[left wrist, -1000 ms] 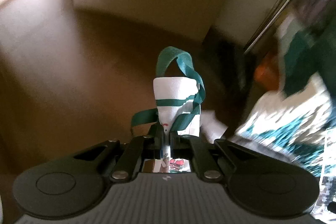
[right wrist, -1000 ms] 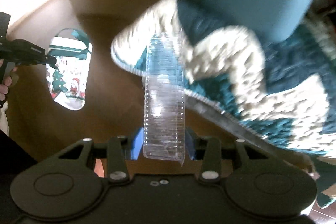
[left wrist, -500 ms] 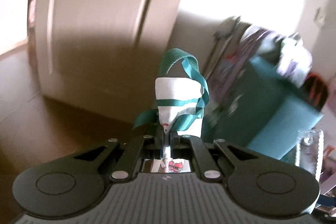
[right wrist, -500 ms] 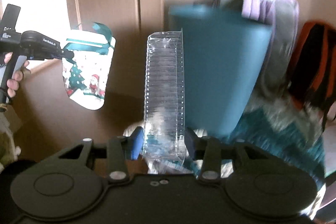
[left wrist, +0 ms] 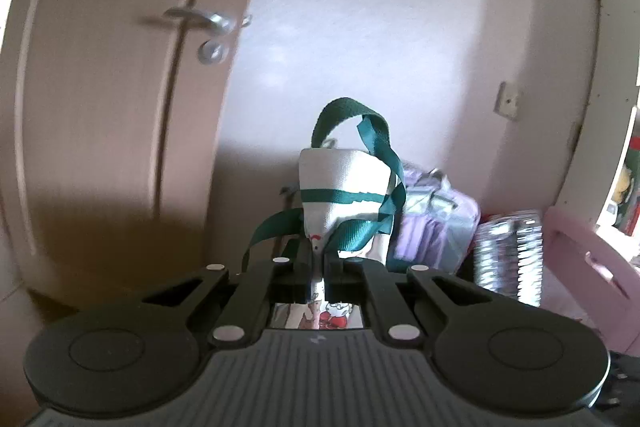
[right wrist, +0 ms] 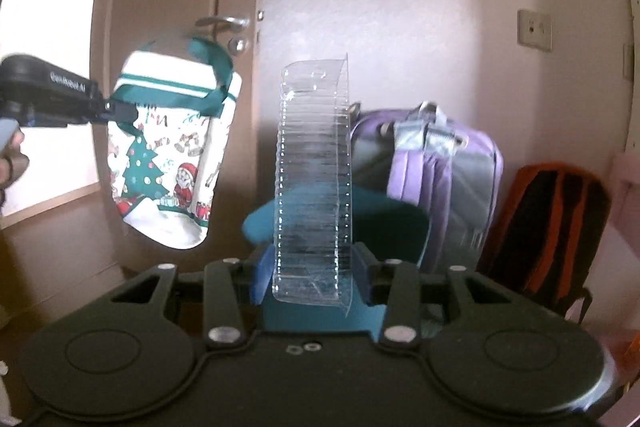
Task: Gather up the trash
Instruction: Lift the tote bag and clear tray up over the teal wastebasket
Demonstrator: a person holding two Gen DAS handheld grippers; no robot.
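My left gripper (left wrist: 318, 267) is shut on the edge of a white Christmas-print cloth bag (left wrist: 340, 183) with green straps, which stands up in front of it. The right wrist view shows that bag (right wrist: 168, 163) hanging at the left from the left gripper (right wrist: 120, 111), with a person's hand behind it. My right gripper (right wrist: 312, 279) is shut on a clear ribbed plastic container (right wrist: 314, 187) held upright; the same container (left wrist: 508, 255) appears blurred at the right of the left wrist view. A teal bin (right wrist: 384, 219) sits low behind the container, its rim partly hidden.
A beige door with a metal handle (left wrist: 200, 19) fills the left. A purple backpack (right wrist: 440, 167) and an orange-and-black backpack (right wrist: 560, 223) lean against the white wall. Pink furniture (left wrist: 580, 267) stands at the right.
Both grippers have risen and tilted up: the view went from the floor and a patterned rug to the door and wall. The bag and the plastic container stay held.
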